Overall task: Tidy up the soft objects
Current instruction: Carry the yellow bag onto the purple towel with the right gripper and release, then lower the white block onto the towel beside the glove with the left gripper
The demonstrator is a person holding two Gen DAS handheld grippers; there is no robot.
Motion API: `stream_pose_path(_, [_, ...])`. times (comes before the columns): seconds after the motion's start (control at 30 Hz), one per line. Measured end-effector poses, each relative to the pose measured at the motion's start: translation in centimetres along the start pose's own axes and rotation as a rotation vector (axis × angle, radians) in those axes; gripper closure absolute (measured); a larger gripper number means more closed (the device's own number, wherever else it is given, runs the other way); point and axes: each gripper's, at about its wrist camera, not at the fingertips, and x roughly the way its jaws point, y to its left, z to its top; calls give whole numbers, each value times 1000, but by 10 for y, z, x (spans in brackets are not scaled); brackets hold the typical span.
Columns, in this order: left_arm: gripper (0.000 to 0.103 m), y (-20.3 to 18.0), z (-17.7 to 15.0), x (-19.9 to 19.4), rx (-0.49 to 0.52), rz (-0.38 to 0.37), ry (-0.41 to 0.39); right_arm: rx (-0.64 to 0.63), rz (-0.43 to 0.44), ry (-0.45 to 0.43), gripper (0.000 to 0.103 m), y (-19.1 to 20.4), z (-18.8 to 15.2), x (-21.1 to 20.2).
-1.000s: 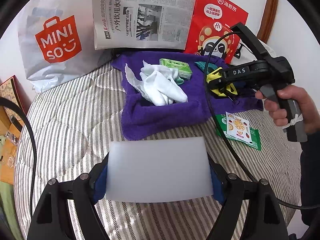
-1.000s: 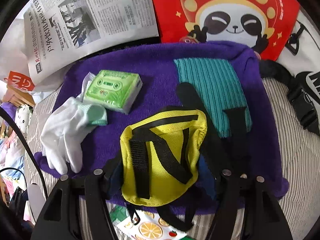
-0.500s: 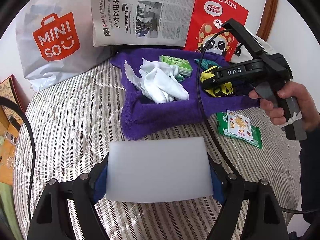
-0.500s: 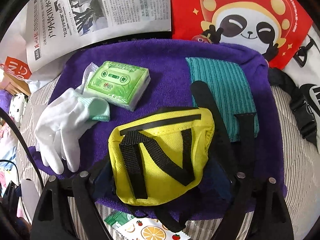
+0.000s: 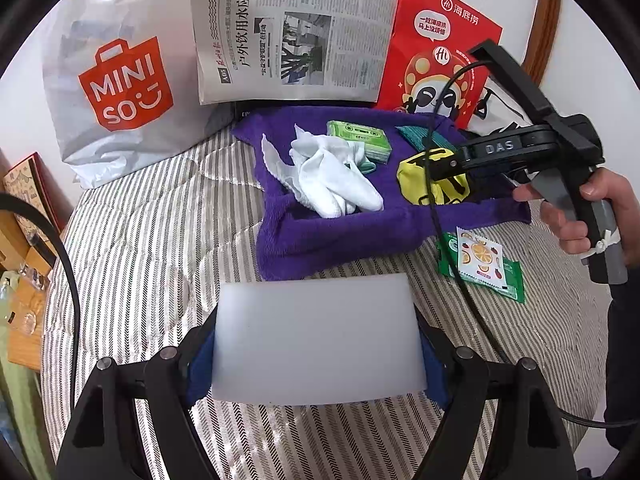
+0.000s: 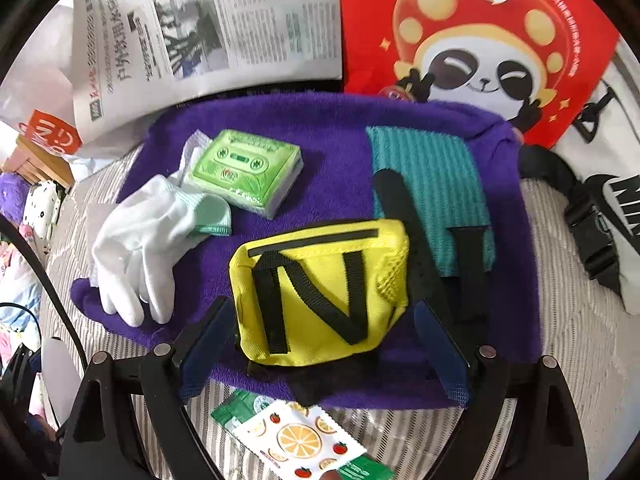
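My left gripper is shut on a pale white block above the striped bedspread, short of the purple towel. On the towel lie white gloves, a green tissue pack, a teal cloth and a yellow pouch with black straps. My right gripper points down over the pouch. Its jaws are opening, with the pouch between them and a gap at each blue pad. A person's hand holds that gripper.
Two wipe packets lie on the bedspread just off the towel's near edge. Behind the towel stand a white Miniso bag, a newspaper and a red panda bag. A white bag with black straps lies at the right.
The right gripper's jaws have spread away from the yellow pouch, which now rests on the towel. The left gripper and its white block have stayed put.
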Motion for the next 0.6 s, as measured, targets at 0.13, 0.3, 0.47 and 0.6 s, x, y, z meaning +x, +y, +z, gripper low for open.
stream_pose_path(0.13, [23,-2,4,-1,5,16,4,-1,32,-40,13,-14,-3,-23])
stream_pose_path(0.3, [23,-7,15,-6,8,1,-11,-27,43,-98,13,-28,-16,-44])
stream_pose_path(0.47, [23,-22,40,-2,27,-13,-30,-16,50,-141,13,-50,-32,-55])
stream_pose_path(0.6, [23,-42,61,11,82,-7,-33,32,106,-184,13,-75,-50,-61])
